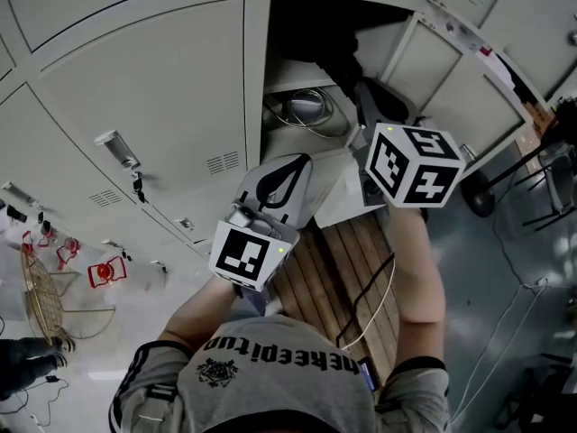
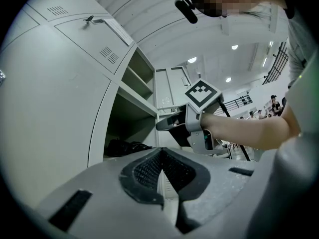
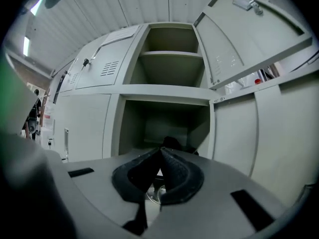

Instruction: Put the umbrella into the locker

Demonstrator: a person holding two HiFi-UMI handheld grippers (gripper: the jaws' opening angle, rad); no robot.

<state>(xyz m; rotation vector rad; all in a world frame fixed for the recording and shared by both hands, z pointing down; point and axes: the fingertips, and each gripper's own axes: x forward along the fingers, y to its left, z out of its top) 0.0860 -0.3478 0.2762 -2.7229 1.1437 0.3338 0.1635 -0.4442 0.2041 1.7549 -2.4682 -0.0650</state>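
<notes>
The locker [image 3: 169,91] stands open, and its door [image 3: 249,39] is swung out to the right. A black folded bundle, apparently the umbrella [image 3: 173,143], lies inside the lower compartment, seen too as the umbrella [image 2: 122,146] and the umbrella [image 1: 359,84]. My right gripper [image 3: 160,152] is shut with nothing between its pads and points level at that compartment, just outside it. Its marker cube [image 1: 412,165] hides its jaws in the head view. My left gripper [image 2: 160,153] is also shut and empty, held left of the opening and apart from the umbrella.
A shiny round metal thing [image 1: 303,110] lies in the same compartment, in front of the umbrella. Shut locker doors [image 1: 144,88] fill the wall to the left. A wooden slatted bench [image 1: 347,273] with a cable on it stands below my arms. The upper shelf [image 3: 172,59] looks bare.
</notes>
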